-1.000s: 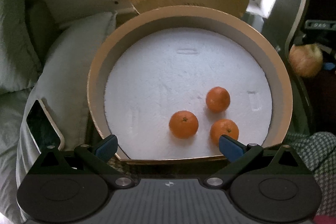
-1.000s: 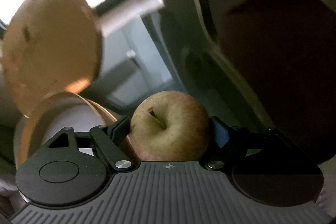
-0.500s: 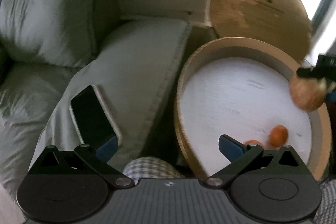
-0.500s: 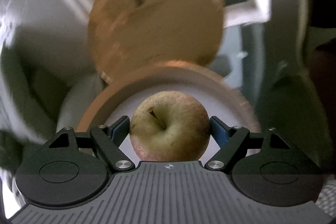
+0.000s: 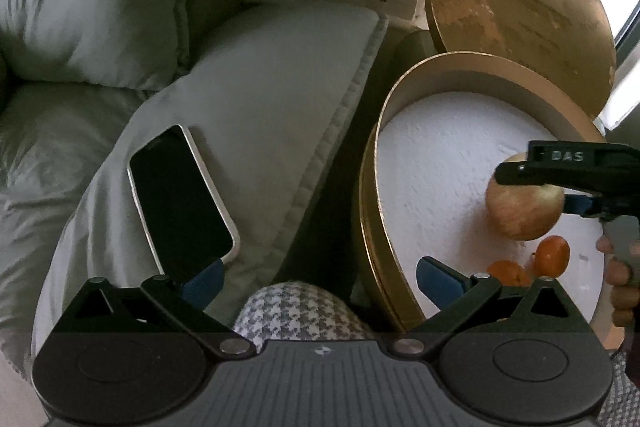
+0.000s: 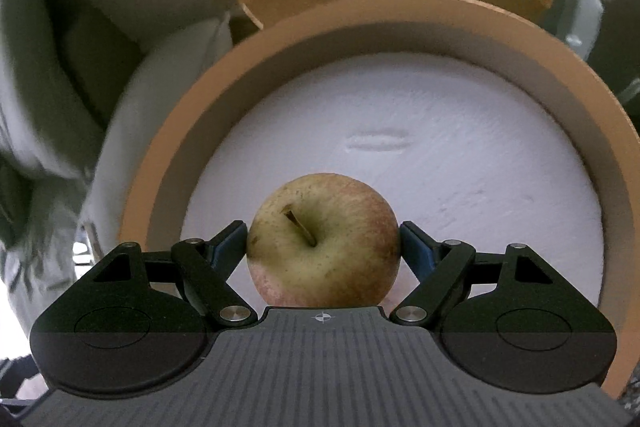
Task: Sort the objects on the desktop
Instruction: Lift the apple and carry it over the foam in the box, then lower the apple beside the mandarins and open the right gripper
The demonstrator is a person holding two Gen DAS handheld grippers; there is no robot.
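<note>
Over the last second I had swung my left gripper [image 5: 318, 277] away from the round box [image 5: 374, 187] toward the sofa, so that the phone [image 5: 182, 201] came into its view, while my right gripper [image 6: 323, 245] carried the apple [image 6: 323, 241] in from the side until it hung over the box's white floor. The right jaws were clamped on the apple's two flanks, stem facing the camera, a grip I judged fair for a round fruit because the pads met it across its widest part. From the left wrist view the apple [image 5: 522, 209] sat in the right gripper [image 5: 560, 187] just above the tangerines [image 5: 552, 255] that already lay near the box's close wall; I could not tell whether it touched the floor yet. I held it a little away from them, I think, so it would not land on top and roll.

My left jaws stood wide with nothing between them, one blue finger [image 5: 202, 279] just at the phone's near corner. The phone lay face up on the pale cushion [image 5: 280, 87], well apart from the fruit, which made it the likely next thing to sort. The box's gold lid [image 5: 520, 11] leaned upright behind it, leaving the opening free.
</note>
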